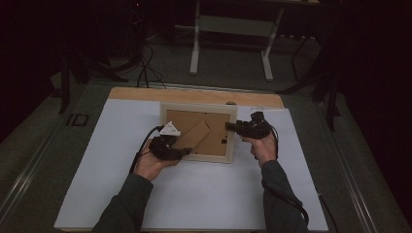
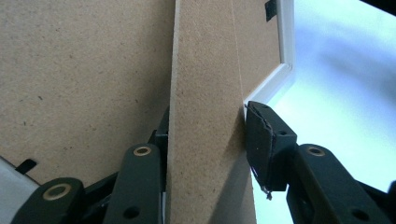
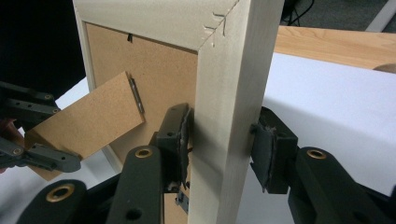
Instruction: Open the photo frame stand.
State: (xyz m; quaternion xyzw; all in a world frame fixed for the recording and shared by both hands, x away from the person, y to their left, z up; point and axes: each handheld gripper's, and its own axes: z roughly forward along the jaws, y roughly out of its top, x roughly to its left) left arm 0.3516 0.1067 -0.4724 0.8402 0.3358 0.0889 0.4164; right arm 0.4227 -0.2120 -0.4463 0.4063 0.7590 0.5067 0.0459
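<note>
In the high view a pale wooden picture frame [image 1: 198, 132] lies back-up on the white sheet [image 1: 194, 194] covering the worktop [image 1: 194, 93], with the left gripper [image 1: 180, 152] at its near left corner, the right gripper [image 1: 229, 125] at its right rail, and faint writing past the frame too small to read. In the left gripper view the fingers [image 2: 268, 144] are closed on the brown stand flap [image 2: 205, 116], touching both its edges. In the right gripper view the fingers [image 3: 270, 156] clamp the frame's pale rail from both sides, the flap [image 3: 88, 119] and the other gripper beyond at left.

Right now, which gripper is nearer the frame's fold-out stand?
Left. The left gripper is closed on the fold-out stand near its free end. The right gripper clamps the picture frame by its side rail, apart from the stand.
</note>
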